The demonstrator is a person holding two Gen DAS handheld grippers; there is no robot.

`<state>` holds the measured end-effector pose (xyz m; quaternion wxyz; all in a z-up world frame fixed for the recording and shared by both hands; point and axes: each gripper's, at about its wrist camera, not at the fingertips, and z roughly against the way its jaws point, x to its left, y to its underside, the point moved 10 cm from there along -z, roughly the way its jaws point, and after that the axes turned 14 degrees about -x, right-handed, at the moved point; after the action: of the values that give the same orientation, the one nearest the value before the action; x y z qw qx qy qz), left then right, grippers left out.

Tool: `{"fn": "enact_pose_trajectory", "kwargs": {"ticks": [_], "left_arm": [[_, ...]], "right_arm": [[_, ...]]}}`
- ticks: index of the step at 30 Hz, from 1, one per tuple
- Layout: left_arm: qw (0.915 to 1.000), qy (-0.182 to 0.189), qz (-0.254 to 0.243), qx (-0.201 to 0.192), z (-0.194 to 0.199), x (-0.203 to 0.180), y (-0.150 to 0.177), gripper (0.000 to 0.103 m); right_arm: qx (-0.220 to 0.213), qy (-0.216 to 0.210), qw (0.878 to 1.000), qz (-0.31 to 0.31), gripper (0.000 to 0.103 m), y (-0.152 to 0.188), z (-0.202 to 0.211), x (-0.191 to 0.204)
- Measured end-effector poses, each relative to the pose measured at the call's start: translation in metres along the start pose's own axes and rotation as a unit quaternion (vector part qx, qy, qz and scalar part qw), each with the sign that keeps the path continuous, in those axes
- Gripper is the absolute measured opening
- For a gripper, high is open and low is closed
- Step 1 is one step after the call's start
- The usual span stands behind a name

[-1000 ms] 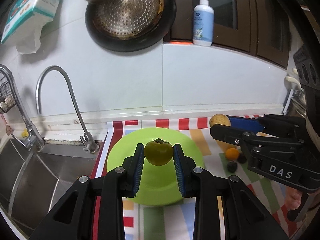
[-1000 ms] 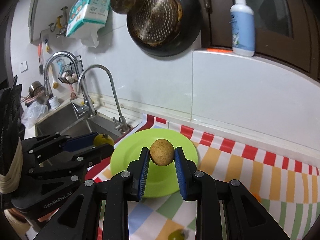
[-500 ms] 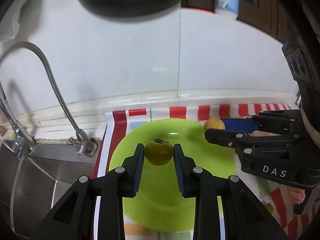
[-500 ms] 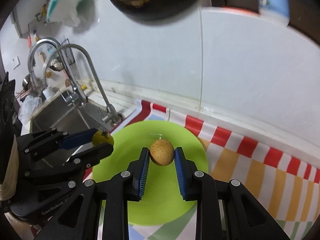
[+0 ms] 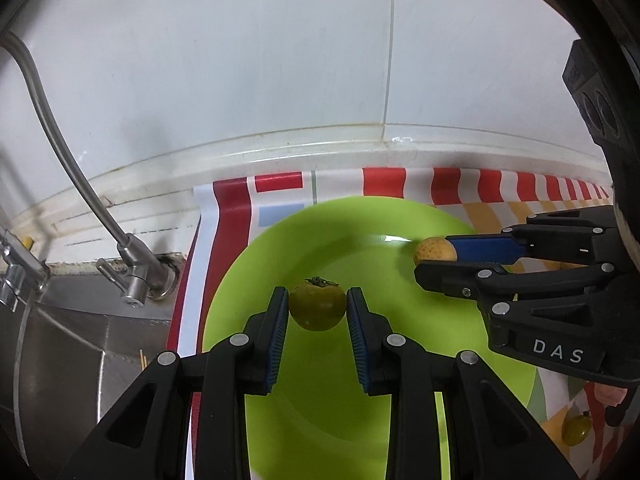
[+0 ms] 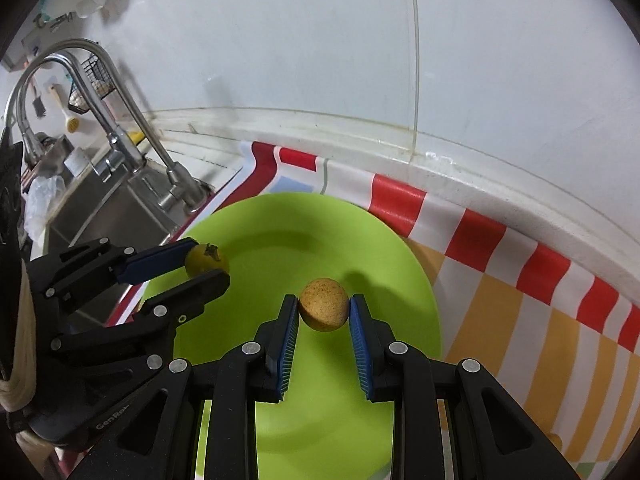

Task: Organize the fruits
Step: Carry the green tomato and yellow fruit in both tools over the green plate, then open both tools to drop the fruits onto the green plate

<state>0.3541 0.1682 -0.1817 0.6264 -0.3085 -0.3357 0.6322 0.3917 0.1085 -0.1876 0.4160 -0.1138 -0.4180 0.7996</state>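
A bright green plate [image 5: 384, 408] [image 6: 280, 248] lies on the striped cloth beside the sink. My left gripper [image 5: 318, 308] is shut on a yellow-green fruit with a dark stem [image 5: 317, 307], held just above the plate's left half. That fruit [image 6: 206, 260] and left gripper [image 6: 202, 264] also show at the left of the right wrist view. My right gripper [image 6: 324, 312] is shut on a round speckled tan fruit [image 6: 323, 310] over the plate's middle. In the left wrist view the right gripper [image 5: 434, 256] holds the tan fruit [image 5: 434, 251] over the plate's right side.
The steel sink [image 5: 60, 344] and its taps [image 5: 132, 276] [image 6: 176, 188] sit just left of the plate. A white tiled wall [image 5: 280, 60] rises behind. The red, orange and white cloth [image 6: 520, 304] runs right. A small green fruit [image 5: 576, 432] lies on the cloth at lower right.
Both grippers have come down and forward over the green plate, each still clamped on its fruit. The plate fills more of both views, and the pan and soap bottle have left the frames.
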Motion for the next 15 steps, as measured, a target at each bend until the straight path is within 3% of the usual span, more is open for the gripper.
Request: {"fn": "enact_pose_trajectory", "kwargs": {"ticks": [6,8,15], "left_arm": [[1.0,-0.004,-0.001,-0.006,0.007,0.0,-0.004,0.04],[0.9999,-0.01,0.001,-0.006,0.011,0.001,-0.006,0.04],[0.9994,-0.02,0.0,-0.027,0.051,-0.007,-0.018,0.046]], "right_arm": [[-0.005,0.0,1.0,-0.001,0.029,0.002,0.001,-0.001],[-0.009,0.003,1.0,-0.003,0.036,0.001,0.005,-0.002],[-0.053,0.017,0.998,-0.003,0.036,-0.008,0.047,-0.004]]}}
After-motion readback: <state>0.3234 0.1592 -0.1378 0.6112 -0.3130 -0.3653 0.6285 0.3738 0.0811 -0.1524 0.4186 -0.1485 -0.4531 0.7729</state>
